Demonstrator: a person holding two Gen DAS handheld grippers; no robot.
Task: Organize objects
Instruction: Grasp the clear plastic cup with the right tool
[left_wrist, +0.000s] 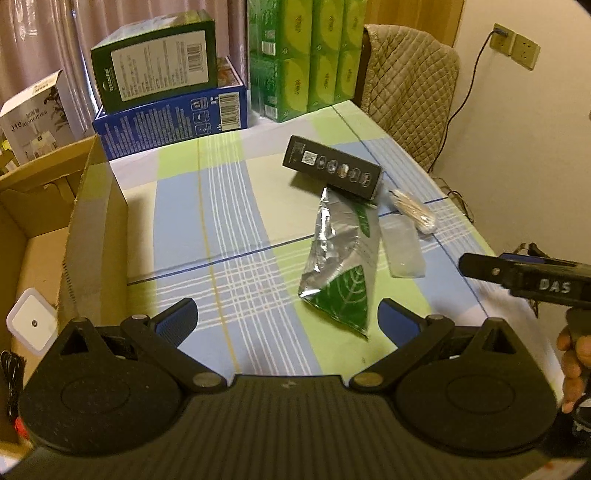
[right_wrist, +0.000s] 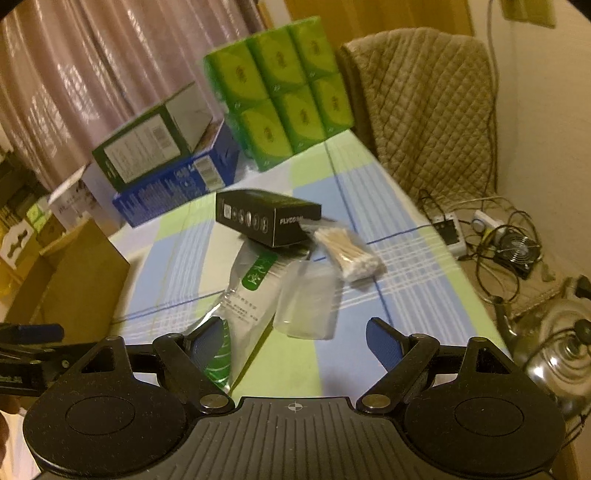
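Both of your grippers hang over the near edge of the counter (left_wrist: 229, 206) with nothing in them: the left gripper (left_wrist: 288, 321) has its fingers spread wide and released, and the right gripper (right_wrist: 295, 338) is just as wide, nothing between its blue pads. The loose things sit in a small cluster toward the right side of the checked cloth. The foil pouch (left_wrist: 341, 266) lies flat and crumpled, its green end nearest your left gripper, its far end tucked under the black box (left_wrist: 332, 170), which rests tilted across it. Just beside the pouch lies a clear plastic bag (right_wrist: 308, 299), and beyond that a packet of cotton swabs (right_wrist: 349, 253), touching or nearly touching the box. The right-wrist view is blurred, so the fine edges there are hard to read. On your left stands the open cardboard box (left_wrist: 96, 221), its flap up, with a white square gadget (left_wrist: 31, 325) already lying inside, which makes it look like the place these items are meant to go. At the back, the stacked blue and green cartons (left_wrist: 166, 92) and the green tissue packs (left_wrist: 306, 59) look stored, not part of the job. The pouch is pinned, so I'd judge the black box should come off first, or the free bag straight ahead of your right gripper.
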